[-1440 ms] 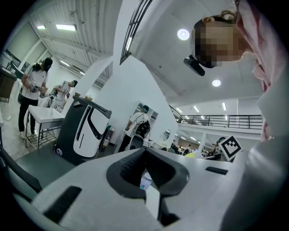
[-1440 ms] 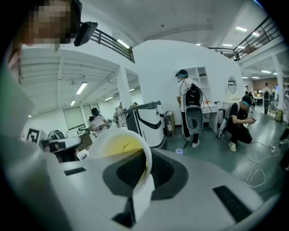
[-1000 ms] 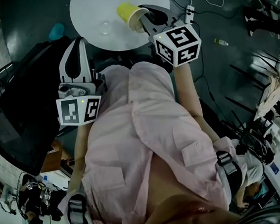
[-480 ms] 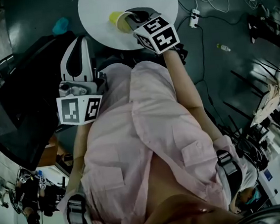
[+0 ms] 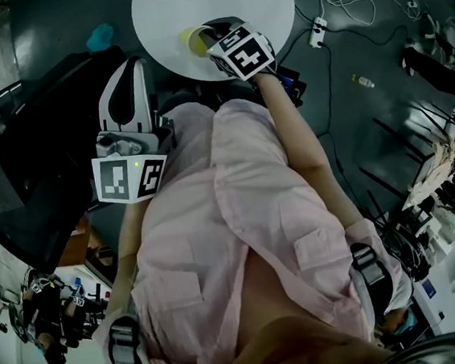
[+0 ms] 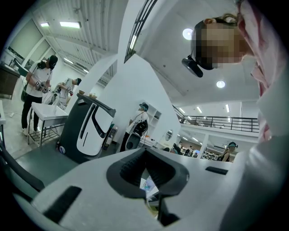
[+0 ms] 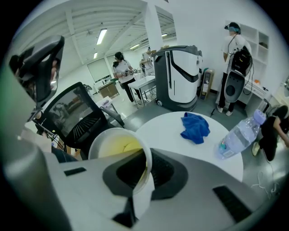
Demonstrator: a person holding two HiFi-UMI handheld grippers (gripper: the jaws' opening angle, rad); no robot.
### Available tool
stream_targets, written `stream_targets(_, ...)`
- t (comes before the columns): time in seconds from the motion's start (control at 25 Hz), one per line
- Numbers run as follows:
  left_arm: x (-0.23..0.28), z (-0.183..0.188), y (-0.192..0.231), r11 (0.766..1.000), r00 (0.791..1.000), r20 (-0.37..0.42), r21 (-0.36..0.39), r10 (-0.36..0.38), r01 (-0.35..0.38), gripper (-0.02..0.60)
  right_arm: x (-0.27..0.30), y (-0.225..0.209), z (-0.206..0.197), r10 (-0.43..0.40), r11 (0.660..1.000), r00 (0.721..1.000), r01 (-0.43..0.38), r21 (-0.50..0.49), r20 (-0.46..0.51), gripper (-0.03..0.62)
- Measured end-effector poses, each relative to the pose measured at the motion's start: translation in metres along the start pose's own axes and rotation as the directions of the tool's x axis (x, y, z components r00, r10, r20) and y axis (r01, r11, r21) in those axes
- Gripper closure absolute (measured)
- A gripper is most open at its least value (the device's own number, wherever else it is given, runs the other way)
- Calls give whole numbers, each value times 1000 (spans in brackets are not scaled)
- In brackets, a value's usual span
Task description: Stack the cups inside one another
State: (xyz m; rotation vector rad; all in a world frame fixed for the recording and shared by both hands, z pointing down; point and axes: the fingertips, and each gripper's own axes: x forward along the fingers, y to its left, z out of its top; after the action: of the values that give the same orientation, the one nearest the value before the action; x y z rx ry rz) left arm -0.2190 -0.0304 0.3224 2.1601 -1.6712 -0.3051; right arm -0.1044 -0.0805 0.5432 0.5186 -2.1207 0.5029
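Head view: the right gripper (image 5: 211,37) is over the near edge of the round white table (image 5: 163,13), carrying the yellow cup (image 5: 194,41). The left gripper (image 5: 127,74) is held near the person's body, well apart from the table.

Right gripper view: the jaws pinch the cup's wall (image 7: 118,151) at the rim, one jaw inside the mouth and one outside. The mouth opens toward the camera. A blue cloth (image 7: 195,127) and a water bottle (image 7: 239,137) lie farther back on the table (image 7: 168,128), clear of the cup. No second cup can be made out in any view; one may be hidden beneath the held cup.

Left gripper view: the jaws meet at their tips with nothing between them.

Step in hand, as judged: bringing the held cup down for nesting or setting down. To do it well:
- Bring the cup upright, base lowermost, before it meets a receiving cup.
- Centre the base over the receiving mouth, so that the walls slide in evenly.
- Expect the outer jaw to meet the receiving rim first. Part the jaws once the cup is partly seated and let it settle.
- A thin wall held on one side may flex, so avoid pushing down hard.
- Use the left gripper to steady a light receiving cup if needed.
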Motion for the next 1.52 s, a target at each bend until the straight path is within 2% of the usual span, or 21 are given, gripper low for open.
stream_targets(0.52,-1,-1,0,1000,1000,-4,2,15,-15,566,45,5,-26,51,997,988,-59,-52,-146,557)
stream_targets(1.0,-6,1,1,1000,1000,7,5,26,-26,566,59,7,-30,19,986,981,-51,-162,-195,557)
stream_targets(1.32,-7,1,3,1000,1000,9,-3,28,-28,566,60,13,-32,17,978,981,-56,-203,-191,554)
stream_targets(1.36,-7,1,3,1000,1000,9,-5,27,-27,566,60,14,-32,20,977,982,-59,-205,-187,546)
stream_targets(1.44,-8,2,3,1000,1000,11,-6,27,-27,566,60,16,-30,26,977,984,-63,-203,-177,466)
stream_targets(1.52,-9,2,3,1000,1000,12,-7,28,-28,566,60,17,-28,26,978,986,-60,-201,-168,445)
